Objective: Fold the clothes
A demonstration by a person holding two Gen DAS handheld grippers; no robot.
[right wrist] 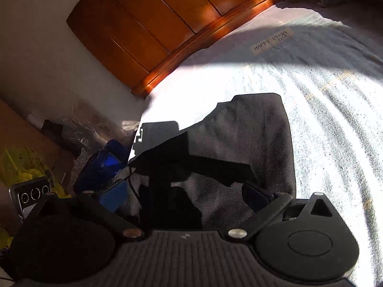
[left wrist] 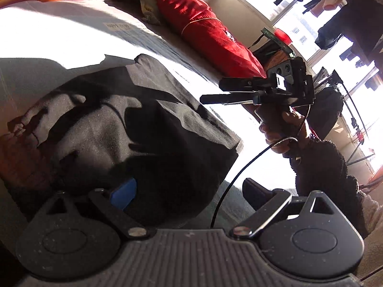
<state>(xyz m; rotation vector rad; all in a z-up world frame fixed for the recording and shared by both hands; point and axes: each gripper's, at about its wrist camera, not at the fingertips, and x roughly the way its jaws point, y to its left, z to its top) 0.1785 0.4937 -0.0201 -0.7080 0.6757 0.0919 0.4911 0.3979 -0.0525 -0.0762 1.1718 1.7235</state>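
Observation:
A dark grey garment [left wrist: 134,119] lies folded in a thick bundle on the sunlit bed sheet [left wrist: 59,31]. My left gripper [left wrist: 190,191] is open, its blue-padded left finger low over the bundle's near end and its right finger past the bundle's edge over the sheet. A hand holds my right gripper [left wrist: 211,91] just beyond the garment's far corner, fingers apart. In the right wrist view the garment [right wrist: 251,138] stretches away between the wide-open fingers of the right gripper [right wrist: 184,197]. Hard black shadows of the grippers fall across the cloth.
A wooden headboard [right wrist: 155,19] borders the sheet [right wrist: 335,107], which carries a small printed label [right wrist: 273,39]. A red pillow [left wrist: 205,28] lies along the far side. Clothes hang at the bright window [left wrist: 347,24]. Beside the bed are a phone [right wrist: 31,196] and yellow bag [right wrist: 21,167].

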